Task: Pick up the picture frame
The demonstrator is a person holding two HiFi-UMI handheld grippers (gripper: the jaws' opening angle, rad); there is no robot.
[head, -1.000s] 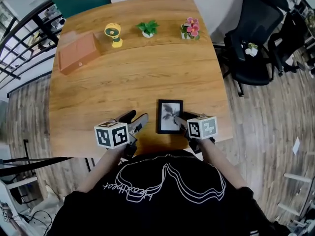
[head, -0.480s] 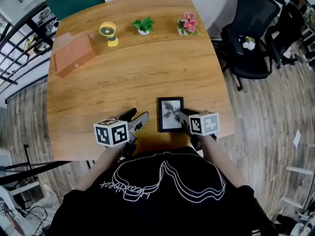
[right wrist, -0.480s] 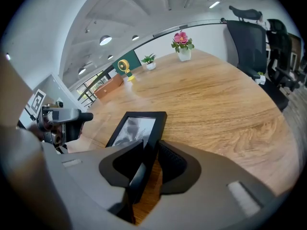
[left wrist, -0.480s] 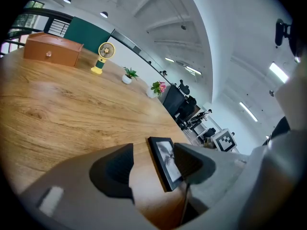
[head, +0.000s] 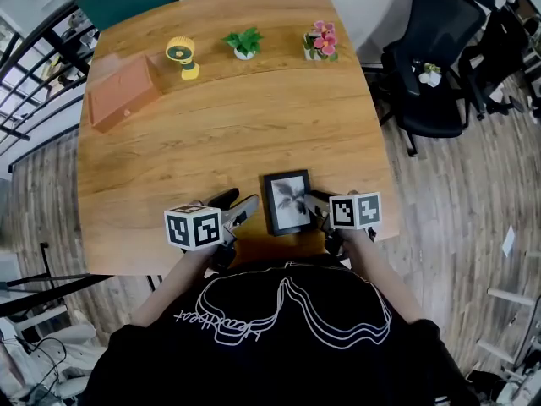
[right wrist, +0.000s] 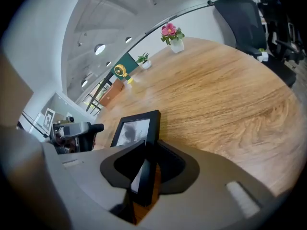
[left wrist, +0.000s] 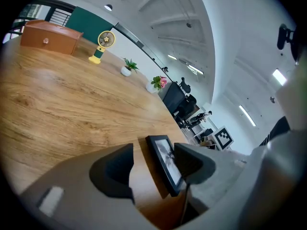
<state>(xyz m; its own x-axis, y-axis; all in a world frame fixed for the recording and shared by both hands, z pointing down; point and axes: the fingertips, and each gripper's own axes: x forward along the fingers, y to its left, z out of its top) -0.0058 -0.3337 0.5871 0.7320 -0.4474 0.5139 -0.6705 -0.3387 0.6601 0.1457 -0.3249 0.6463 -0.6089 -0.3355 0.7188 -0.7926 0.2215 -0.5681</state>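
The picture frame (head: 286, 202) is black with a grey plant print and sits near the front edge of the wooden table (head: 220, 134). My right gripper (head: 316, 203) is shut on the frame's right edge. In the right gripper view the frame (right wrist: 137, 127) stands tilted up on edge between the two jaws of that gripper (right wrist: 148, 161). My left gripper (head: 239, 202) is open just left of the frame and does not touch it. From the left gripper view the frame (left wrist: 164, 158) shows in the gap of the left gripper (left wrist: 152, 153), close to its right jaw.
Along the table's far side stand a brown wooden box (head: 122, 94), a yellow desk fan (head: 182, 57), a small green plant (head: 243, 44) and pink flowers in a pot (head: 319, 42). Black office chairs (head: 431, 49) stand to the right. The table's front edge is right under the grippers.
The frame has shifted a little left and turned slightly, its right edge raised in the right gripper. The left gripper has stayed open beside it.
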